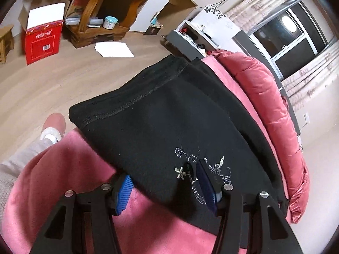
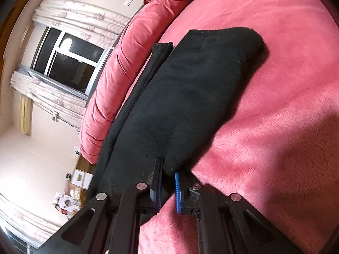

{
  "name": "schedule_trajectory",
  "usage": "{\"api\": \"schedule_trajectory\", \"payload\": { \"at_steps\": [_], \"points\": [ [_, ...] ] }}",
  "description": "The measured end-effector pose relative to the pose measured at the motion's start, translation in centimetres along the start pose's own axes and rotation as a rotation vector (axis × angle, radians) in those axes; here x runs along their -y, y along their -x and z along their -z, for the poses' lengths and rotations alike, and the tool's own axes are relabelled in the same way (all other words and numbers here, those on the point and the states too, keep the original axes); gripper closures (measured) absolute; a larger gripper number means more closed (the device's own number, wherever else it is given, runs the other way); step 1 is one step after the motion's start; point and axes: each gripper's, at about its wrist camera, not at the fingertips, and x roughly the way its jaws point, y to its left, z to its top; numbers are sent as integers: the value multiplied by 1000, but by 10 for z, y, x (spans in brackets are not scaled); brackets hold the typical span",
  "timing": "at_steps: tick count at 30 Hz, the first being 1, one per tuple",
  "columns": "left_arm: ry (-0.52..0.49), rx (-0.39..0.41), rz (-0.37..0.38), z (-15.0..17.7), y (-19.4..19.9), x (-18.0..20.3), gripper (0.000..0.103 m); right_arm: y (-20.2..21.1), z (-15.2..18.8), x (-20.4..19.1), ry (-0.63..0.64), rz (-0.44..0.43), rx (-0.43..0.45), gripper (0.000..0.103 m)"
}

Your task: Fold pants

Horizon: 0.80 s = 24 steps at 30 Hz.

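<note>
Left wrist view: the black pants (image 1: pixel 161 114) lie folded into a thick band on the pink bed (image 1: pixel 70 169), running from the near side toward the far edge, where their seamed end overhangs the floor (image 1: pixel 42 89). The left gripper (image 1: pixel 163 187) stands wide, one blue pad under the near hem and the other resting on top by the silver embroidery (image 1: pixel 199 169), not pressing; it straddles that edge, presumably ready to take it for the next fold. A rolled pink quilt (image 1: pixel 271 105) bounds the pants on the right; open bed lies to the left of them, where a person's leg and slipper (image 1: pixel 53 129) show beyond the edge. Right wrist view: the right gripper (image 2: pixel 167 188) has closed nearly to the full, its ribbed pads (image 2: pixel 177 192) pinching the rounded near corner of the pants (image 2: pixel 190 89), a hold suited to lifting or dragging the layers together. The quilt (image 2: pixel 118 80) crowds the left flank, with a narrow strip of black cloth against it. To the right a broad bare stretch of bed (image 2: pixel 275 105) offers the room for carrying the fold over.
</note>
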Motion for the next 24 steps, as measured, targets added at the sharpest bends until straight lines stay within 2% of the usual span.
{"api": "schedule_trajectory", "payload": {
  "at_steps": [1,3,4,8,11,18,24],
  "points": [
    [-20,-8,-21,0,-1,3,49,-1,-1,-2,13,13,-2,96],
    [-66,-31,-86,-2,-2,9,64,-3,-4,-5,25,39,-17,97],
    [-79,-47,-94,-3,-2,11,72,-3,-6,-6,26,48,-23,96],
    [-78,-111,-50,-9,0,10,92,-1,-14,-13,33,97,-37,96],
    [-91,-122,-33,-10,11,12,95,6,-17,-18,47,115,-26,96],
    [-116,-134,28,-5,47,16,96,40,-26,-38,104,89,47,96],
    [-126,-179,52,8,71,2,96,68,-22,-33,107,102,65,96]
  ]
}}
